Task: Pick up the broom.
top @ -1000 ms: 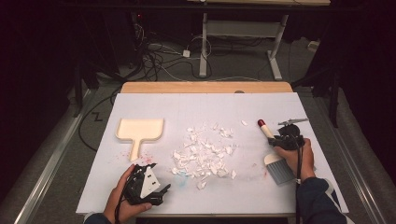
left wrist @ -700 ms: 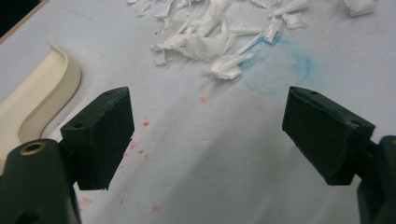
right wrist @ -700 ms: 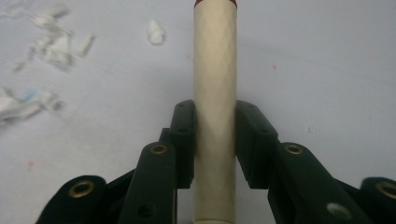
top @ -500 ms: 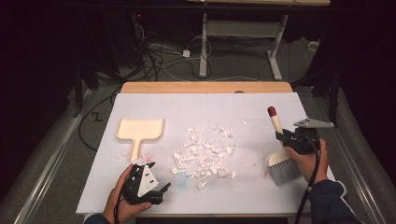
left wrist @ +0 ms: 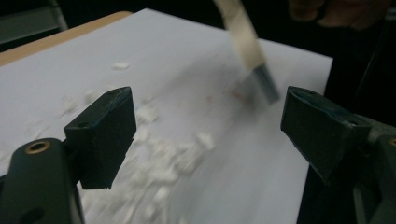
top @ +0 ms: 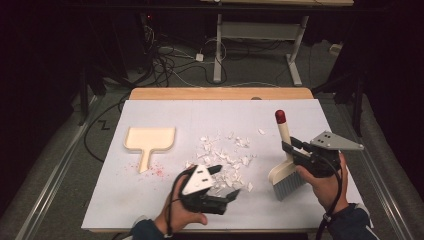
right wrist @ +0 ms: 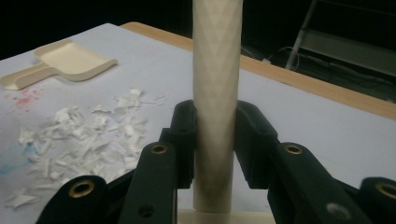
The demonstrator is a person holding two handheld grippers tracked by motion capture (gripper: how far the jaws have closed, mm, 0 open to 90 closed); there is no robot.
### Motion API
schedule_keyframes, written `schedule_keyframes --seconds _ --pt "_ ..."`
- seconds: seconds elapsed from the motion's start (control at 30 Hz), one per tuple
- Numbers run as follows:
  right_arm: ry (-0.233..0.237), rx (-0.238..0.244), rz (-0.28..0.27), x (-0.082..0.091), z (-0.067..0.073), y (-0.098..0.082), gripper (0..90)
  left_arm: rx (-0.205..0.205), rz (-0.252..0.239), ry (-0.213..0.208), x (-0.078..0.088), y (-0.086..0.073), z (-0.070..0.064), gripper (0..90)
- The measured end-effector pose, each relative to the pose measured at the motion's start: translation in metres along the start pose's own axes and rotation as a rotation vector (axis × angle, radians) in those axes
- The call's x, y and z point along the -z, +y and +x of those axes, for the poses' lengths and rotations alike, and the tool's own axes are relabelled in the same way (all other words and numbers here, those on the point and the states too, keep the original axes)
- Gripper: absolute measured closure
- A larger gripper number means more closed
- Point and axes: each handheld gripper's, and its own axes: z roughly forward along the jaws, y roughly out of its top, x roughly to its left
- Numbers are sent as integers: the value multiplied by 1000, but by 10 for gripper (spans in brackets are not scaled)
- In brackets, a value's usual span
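Note:
A cream hand brush [top: 283, 137] with a red handle tip and grey bristles hangs bristles-down over the right side of the white sheet [top: 125, 200]. My right gripper [top: 289, 149] is shut on its handle [right wrist: 215, 84], whose sides the black pads press. A pile of white paper scraps [top: 225, 155] lies mid-sheet. My left gripper [top: 234, 194] hovers at the pile's near edge, pointing right. Its jaws stand wide open around nothing [left wrist: 205, 135], with scraps [left wrist: 159, 163] below and the brush [left wrist: 247, 42] beyond. A cream dustpan [top: 150, 140] lies flat at the left.
Red specks [top: 157, 170] dot the sheet beside the dustpan's handle. The wooden table edge [top: 220, 93] runs along the back. Cables and desk legs stand on the dark floor behind. The dustpan [right wrist: 70, 60] and scraps [right wrist: 88, 130] lie left of the held handle.
My right gripper has lifted the brush off the sheet, so it now hangs bristles-down. My left gripper has moved right, up to the near edge of the scrap pile.

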Motion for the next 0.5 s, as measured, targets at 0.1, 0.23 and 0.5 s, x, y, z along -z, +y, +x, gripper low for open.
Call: schedule_keyframes --seconds 0.1,0.23,0.5 --pt "33 23 -10 -1 15 2 716 -2 3 -7 -27 10 -13 202" --pt "62 57 -15 -1 32 3 715 31 14 -24 -54 11 -18 251" --pt "123 105 -33 1 58 6 715 99 47 -36 -75 0 -12 377"
